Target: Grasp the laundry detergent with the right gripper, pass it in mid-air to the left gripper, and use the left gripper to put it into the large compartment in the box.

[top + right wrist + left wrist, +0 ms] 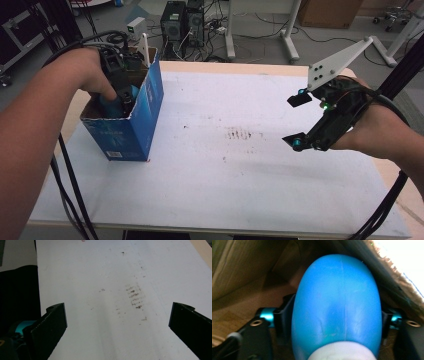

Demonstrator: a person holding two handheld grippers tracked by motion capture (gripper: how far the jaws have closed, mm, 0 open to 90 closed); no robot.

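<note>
Cardboard walls of the blue box [131, 127] surround the left tongs [125, 100], which reach down inside it at the counter's [240, 185] left end. Between their jaws sits a blue egg-shaped object [337, 307]; whether the pads press it or stand just off its sides cannot be told. Well apart, the right tongs [296, 121] hover released over the stained white counter, jaws wide with nothing between them.

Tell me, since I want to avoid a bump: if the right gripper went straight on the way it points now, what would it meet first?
Probably the white table top. The right gripper, jaws wide open with nothing between them, looks along the sheet toward the dark smudges. No object stands in that line, though how steeply it slopes down is hard to judge.
</note>
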